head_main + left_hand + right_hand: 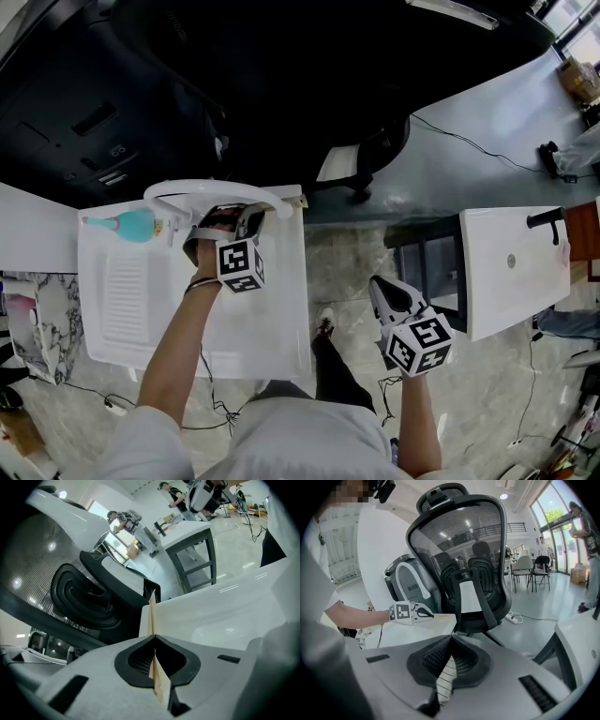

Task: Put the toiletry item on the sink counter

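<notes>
Our teal toiletry item (131, 225) lay on the white sink counter (272, 319), by its far left corner, so that job looked done. Our left gripper (249, 217) hung over the counter's far edge, jaws pressed together on nothing. Our right gripper (382, 289) hung over the floor, closed and empty too, out of the way.
</notes>
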Motion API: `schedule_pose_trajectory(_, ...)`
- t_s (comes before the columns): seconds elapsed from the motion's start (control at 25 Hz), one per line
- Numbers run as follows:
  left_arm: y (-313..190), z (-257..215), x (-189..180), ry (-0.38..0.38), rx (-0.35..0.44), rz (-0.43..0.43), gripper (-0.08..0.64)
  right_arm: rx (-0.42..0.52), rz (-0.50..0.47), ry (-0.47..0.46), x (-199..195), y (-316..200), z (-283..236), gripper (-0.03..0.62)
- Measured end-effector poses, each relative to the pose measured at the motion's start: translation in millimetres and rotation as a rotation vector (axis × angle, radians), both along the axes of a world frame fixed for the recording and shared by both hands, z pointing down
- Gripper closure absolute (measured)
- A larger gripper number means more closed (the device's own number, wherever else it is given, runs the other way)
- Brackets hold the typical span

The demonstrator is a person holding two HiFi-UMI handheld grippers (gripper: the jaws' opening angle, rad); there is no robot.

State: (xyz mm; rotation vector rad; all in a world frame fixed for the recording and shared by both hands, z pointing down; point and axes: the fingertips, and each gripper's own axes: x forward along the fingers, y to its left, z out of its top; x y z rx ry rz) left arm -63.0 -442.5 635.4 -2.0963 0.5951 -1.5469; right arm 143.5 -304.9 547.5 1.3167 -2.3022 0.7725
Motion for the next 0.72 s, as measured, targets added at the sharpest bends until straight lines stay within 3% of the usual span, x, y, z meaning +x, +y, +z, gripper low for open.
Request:
schedule_pose_trajectory(0.24, 8, 21, -6, 0.037, -0.112, -0.046, 0.548, -0.004, 0.006, 0.005, 3, 1, 0, 0.595)
schedule_pose_trajectory(0.44, 17, 20, -10, 0.153, -0.168, -0.142, 0.538, 0.002, -0.002, 0.003, -1, 5, -4, 0.595)
schedule_pose_trajectory(0.52, 22, 15, -14, 0.206, -0.181, -0.19, 0.488, 0.008, -0.007, 0.003, -4, 8, -7, 0.595)
schedule_pose_trajectory(0.72, 43, -4, -29, 0.334, -0.184, -0.292, 0.489, 0.04, -0.006, 0.005, -10, 18, -19, 0.595)
